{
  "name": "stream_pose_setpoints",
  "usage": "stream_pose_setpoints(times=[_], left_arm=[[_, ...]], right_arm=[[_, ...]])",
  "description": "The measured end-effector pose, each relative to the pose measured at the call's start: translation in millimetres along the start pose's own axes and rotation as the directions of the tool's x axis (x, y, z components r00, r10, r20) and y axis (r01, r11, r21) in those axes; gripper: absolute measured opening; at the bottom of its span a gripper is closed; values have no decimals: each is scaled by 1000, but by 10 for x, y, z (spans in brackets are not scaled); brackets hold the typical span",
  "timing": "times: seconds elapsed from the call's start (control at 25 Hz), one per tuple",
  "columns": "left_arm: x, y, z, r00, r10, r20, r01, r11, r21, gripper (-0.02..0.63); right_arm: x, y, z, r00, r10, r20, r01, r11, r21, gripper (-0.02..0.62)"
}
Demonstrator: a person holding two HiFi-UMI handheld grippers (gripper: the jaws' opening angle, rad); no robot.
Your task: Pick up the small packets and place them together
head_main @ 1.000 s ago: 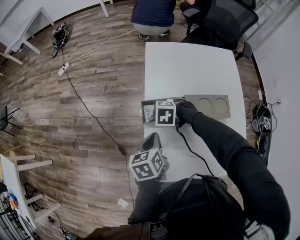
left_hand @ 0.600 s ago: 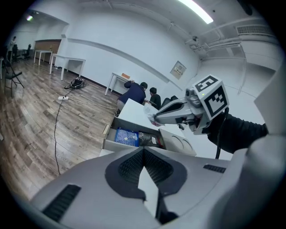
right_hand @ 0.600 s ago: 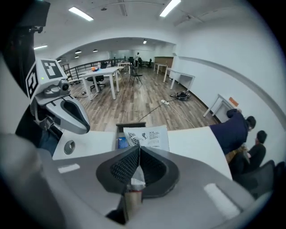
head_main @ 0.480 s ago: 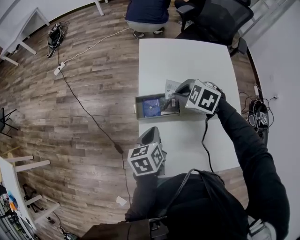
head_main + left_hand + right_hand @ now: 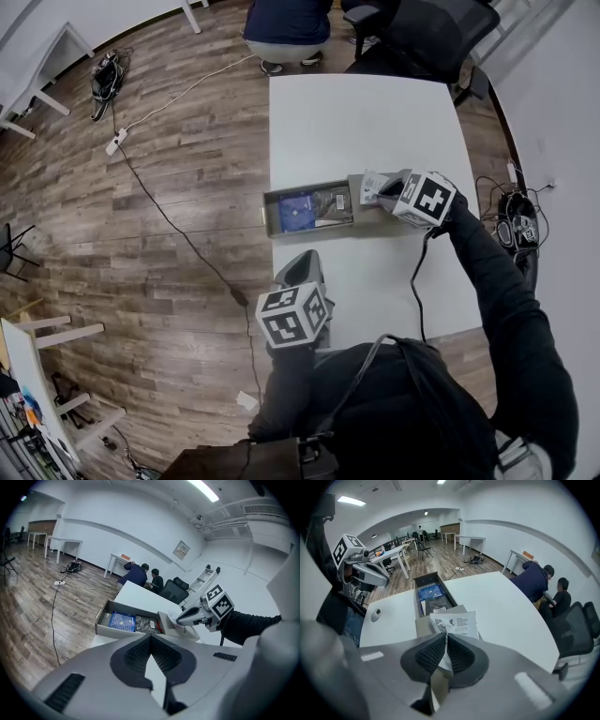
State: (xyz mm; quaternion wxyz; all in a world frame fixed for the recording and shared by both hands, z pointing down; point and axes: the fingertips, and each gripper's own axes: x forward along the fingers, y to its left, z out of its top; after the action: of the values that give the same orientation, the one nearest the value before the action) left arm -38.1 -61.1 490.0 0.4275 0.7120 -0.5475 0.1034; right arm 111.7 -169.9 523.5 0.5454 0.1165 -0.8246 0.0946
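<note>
right gripper is clamped on a white packet, pinching its near edge and holding it just above the right end of the open grey box. a blue packet and a dark packet lie side by side inside the box. left gripper has its jaws together on nothing, over the near edge of the white table.

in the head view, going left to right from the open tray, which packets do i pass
blue packet → dark packet → white packet
</note>
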Motion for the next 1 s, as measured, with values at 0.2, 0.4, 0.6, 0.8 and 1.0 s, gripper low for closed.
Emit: stream_pose_setpoints(times=[0.2,0.4,0.6,0.8,1.0], left_arm=[[3,-13,2,1000,1,1,-1,1000,-3,0],[8,-21,-36,1000,1,0,-1,1000,-11,0],[27,-1,-42,1000,-1,0,1,1000,-20,0],[14,26,-50,1000,8,2,-8,1000,-30,0],[-8,113,-64,1000,20,5,-20,998,-57,0]], right_arm=[[21,4,-102,1000,14,-25,-14,1000,18,34],[-113,76,-60,998,59,-20,-60,998,-18,147],[-308,227,603,994,60,87,-47,987,-152,147],[75,490,1065,991,132,28,-117,945,-307,152],[575,553,992,976,127,-177,-191,887,-419,164]])
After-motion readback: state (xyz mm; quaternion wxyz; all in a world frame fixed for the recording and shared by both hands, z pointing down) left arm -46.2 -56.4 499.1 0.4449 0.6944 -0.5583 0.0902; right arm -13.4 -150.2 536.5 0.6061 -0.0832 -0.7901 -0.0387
